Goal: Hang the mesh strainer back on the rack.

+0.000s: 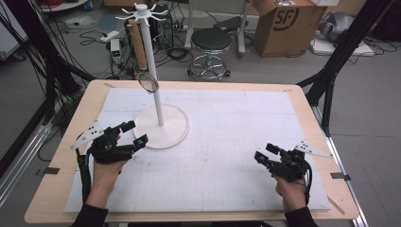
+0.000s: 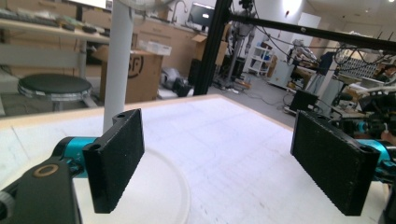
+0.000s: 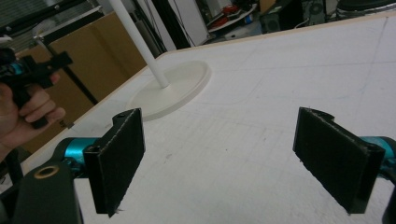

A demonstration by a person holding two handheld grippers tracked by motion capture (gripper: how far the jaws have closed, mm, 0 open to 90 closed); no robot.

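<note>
White stand (image 1: 159, 124) is neared by the empty, wide-open left gripper (image 1: 134, 134); the hanging strainer (image 1: 148, 81) may be reached for next.

The right gripper (image 1: 265, 153) is also held open and empty.

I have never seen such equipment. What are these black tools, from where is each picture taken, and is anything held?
A person holds a hand tool with two jaws in each hand: the left gripper and the right gripper. One picture looks down from above the table; the other two come from cameras on the grippers, looking along their black jaws. On the white mat stands a white stand, with a wooden-handled strainer hanging from its top. Both grippers are open and hold nothing.
</note>
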